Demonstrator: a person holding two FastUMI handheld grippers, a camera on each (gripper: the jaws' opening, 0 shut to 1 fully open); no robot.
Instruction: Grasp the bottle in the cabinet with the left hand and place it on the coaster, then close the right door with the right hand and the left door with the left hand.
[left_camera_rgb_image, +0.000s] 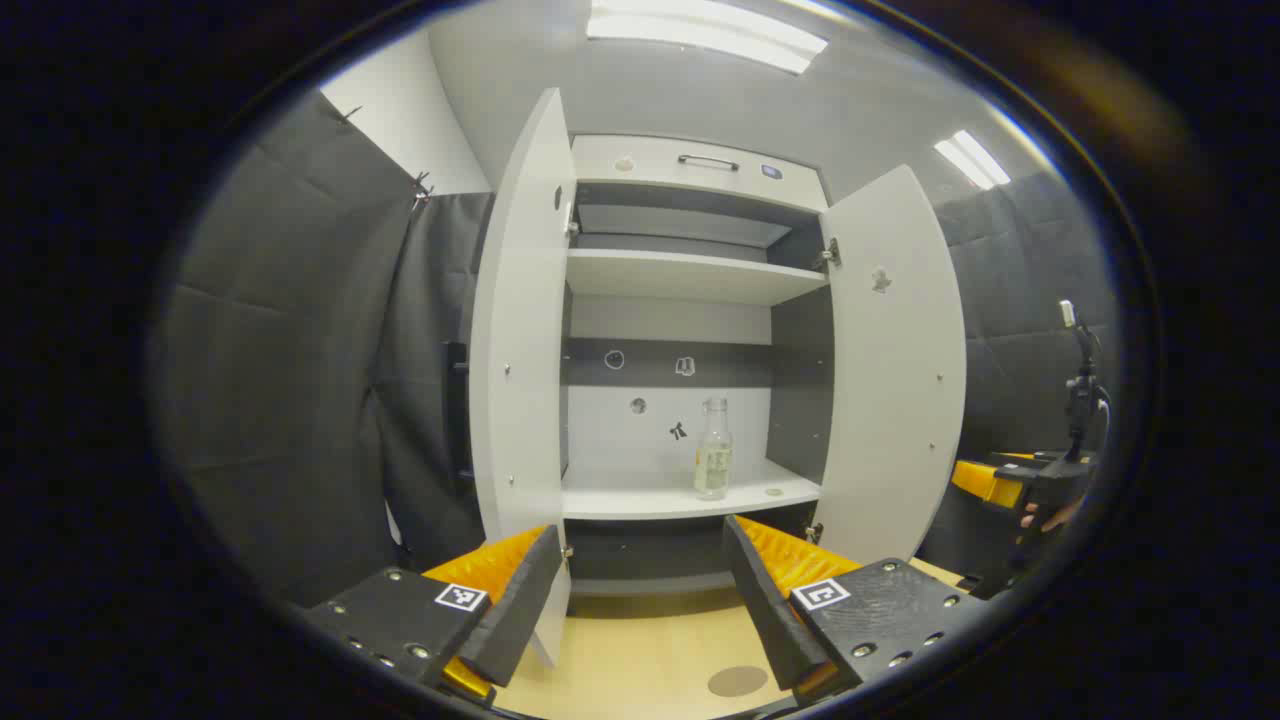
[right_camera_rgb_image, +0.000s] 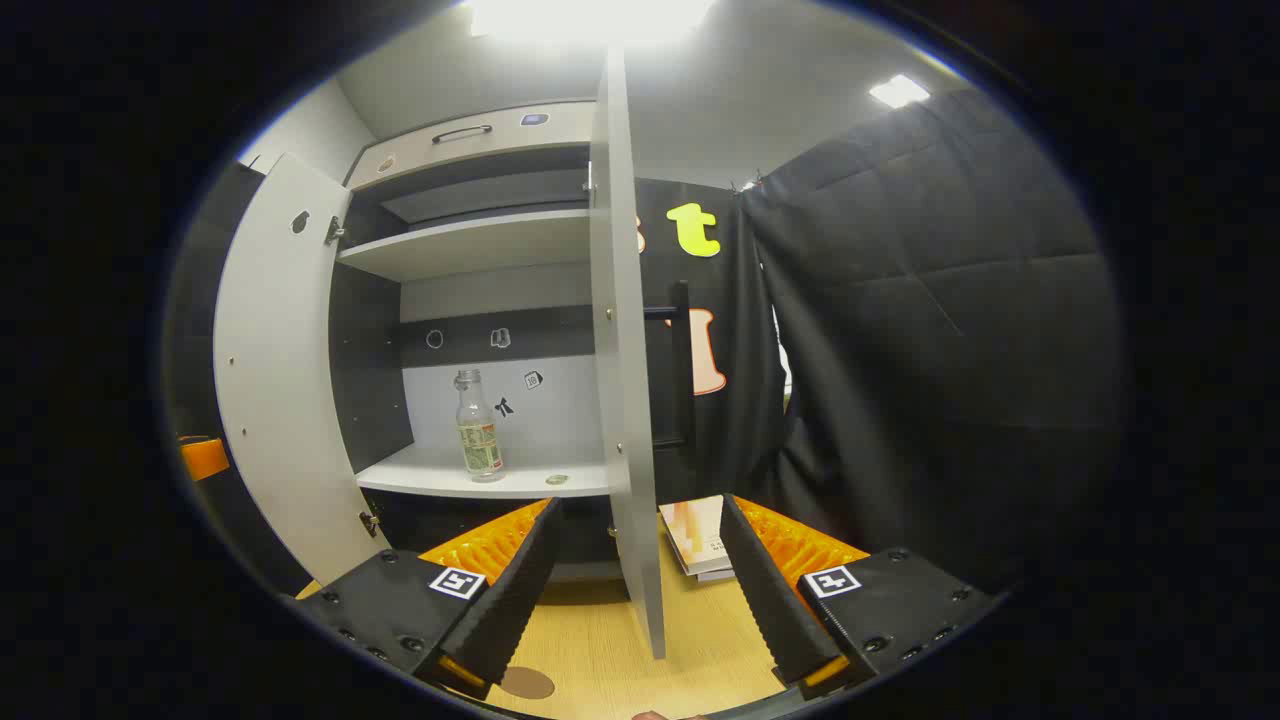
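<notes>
You are at the first step: your open left claw (left_camera_rgb_image: 640, 600) must reach the clear glass bottle (left_camera_rgb_image: 713, 450) on the cabinet shelf (left_camera_rgb_image: 640, 497); your right claw (right_camera_rgb_image: 640, 590) waits open.

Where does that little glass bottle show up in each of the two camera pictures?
Left gripper view: the bottle stands right of centre on the cabinet's lower shelf, above the gap between the open fingers.
Right gripper view: the bottle stands left of centre on the same shelf, left of the edge-on door.
Shared landmark: the small black sticker on the back wall beside the bottle.
</notes>
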